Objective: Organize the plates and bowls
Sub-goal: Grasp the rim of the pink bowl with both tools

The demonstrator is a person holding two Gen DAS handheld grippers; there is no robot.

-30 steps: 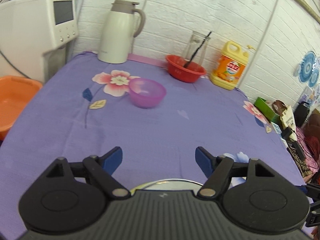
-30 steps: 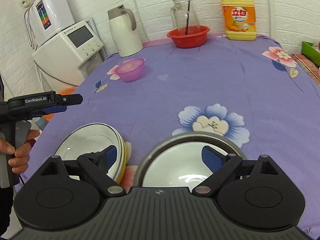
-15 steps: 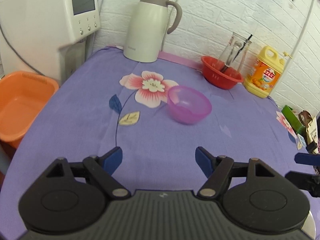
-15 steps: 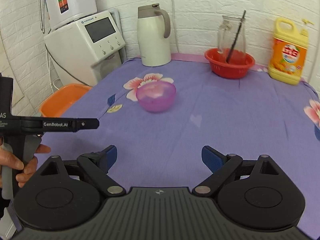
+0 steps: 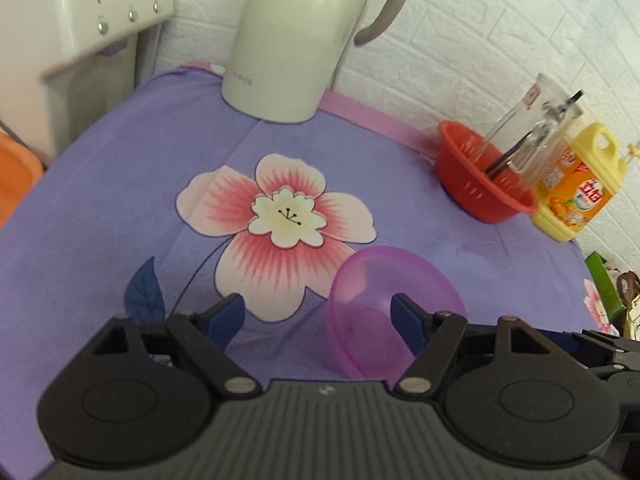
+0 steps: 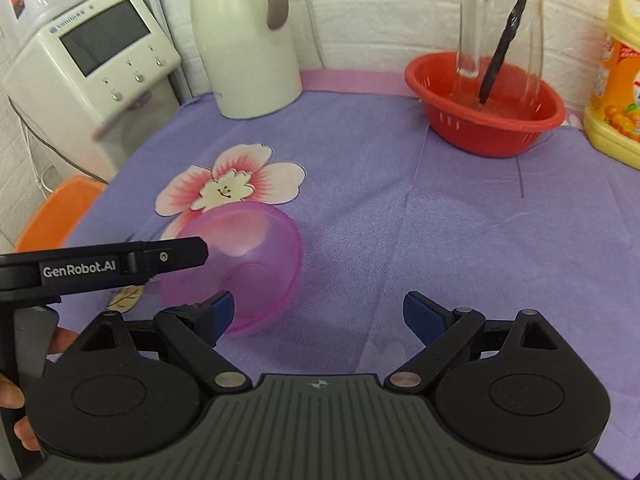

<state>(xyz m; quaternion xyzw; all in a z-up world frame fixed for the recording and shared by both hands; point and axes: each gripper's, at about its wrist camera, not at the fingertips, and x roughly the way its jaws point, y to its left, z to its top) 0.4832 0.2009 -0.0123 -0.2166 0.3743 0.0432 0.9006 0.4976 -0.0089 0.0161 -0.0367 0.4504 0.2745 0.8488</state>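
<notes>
Both tools are right down at the purple bowl (image 5: 394, 314) now, on the tabletop (image 5: 100, 184) with its lilac flowered cloth. The bowl is tipped over onto its side, mouth facing the left tool (image 5: 316, 314), just beside the big pink flower print (image 5: 276, 232). The left tool's jaws are spread wide, and its right-hand blue pad (image 5: 404, 314) sits inside the bowl's mouth while the other pad is out over the cloth; nothing is clamped. From the right wrist camera the bowl (image 6: 248, 264) shows its rounded back and base, and the right tool (image 6: 320, 316) is open too, its left pad (image 6: 222, 314) in front of the bowl's lower edge — touching or not, I can't tell. The left tool's black finger (image 6: 160, 260) reaches across to the bowl's rim. Well behind, along the white brick wall, stand a cream thermos jug (image 5: 296, 40), a red colander basket (image 6: 484, 108) holding a glass pitcher (image 6: 500, 32), and a yellow detergent bottle (image 5: 576, 196).
</notes>
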